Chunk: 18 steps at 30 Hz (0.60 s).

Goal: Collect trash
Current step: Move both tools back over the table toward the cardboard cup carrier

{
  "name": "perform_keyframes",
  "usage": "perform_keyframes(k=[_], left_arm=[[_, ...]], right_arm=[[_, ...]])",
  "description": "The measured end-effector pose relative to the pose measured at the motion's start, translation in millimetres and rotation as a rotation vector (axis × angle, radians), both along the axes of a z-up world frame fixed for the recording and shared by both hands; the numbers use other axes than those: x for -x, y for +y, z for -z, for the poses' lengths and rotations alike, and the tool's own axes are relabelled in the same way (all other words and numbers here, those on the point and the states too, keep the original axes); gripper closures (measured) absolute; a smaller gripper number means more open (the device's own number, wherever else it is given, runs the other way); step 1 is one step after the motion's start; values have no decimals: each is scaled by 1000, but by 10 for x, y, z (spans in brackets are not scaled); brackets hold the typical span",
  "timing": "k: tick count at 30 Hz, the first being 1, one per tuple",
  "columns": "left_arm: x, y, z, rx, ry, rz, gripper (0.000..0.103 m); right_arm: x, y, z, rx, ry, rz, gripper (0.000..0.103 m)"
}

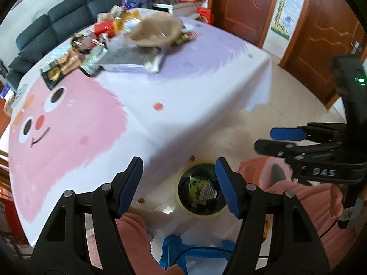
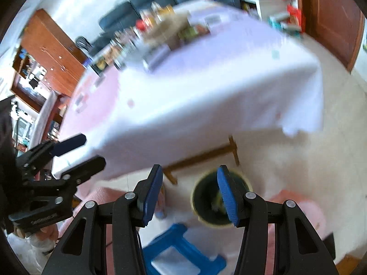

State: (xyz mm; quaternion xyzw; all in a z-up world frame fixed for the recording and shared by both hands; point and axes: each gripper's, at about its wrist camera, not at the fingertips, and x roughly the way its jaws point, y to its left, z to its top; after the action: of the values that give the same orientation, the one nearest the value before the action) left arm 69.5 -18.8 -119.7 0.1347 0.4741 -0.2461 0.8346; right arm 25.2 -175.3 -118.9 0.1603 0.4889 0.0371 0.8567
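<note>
Trash (image 1: 128,39) piled far across table – both tongs (image 1: 177,185) (image 2: 190,192) agape, empty, over bin (image 1: 201,192).

Bright, even daylight with soft shadows; both fisheye views curve and darken at the rims, the right wrist view heavily motion-blurred, perhaps overexposed.

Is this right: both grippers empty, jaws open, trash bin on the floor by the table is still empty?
Not quite. The trash bin is not empty: the left wrist view shows wrappers and a packet lying in it. The rest holds: the left gripper and the right gripper hold nothing, jaws open, and the bin stands on the floor by the table.
</note>
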Motion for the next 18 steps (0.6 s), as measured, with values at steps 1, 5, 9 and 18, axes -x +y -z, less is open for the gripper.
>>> perform_keyframes(k=[1,5,9,18], left_arm=[[-14,45,-44,6,-7,-10,40],[-132,194,-290,16,-44,-55,40],[-327,349,-502,29,-71,-109,40],[-841,662,-867,85,-124,-245,40]], right_arm=[[-2,7,-96,2,-26,-2,52],[-141,60,-405,-8,-106,-20,52],[-390,158,-605,3,-158,-38,52],[-1051,142,-926,-15,-238,-19,52]])
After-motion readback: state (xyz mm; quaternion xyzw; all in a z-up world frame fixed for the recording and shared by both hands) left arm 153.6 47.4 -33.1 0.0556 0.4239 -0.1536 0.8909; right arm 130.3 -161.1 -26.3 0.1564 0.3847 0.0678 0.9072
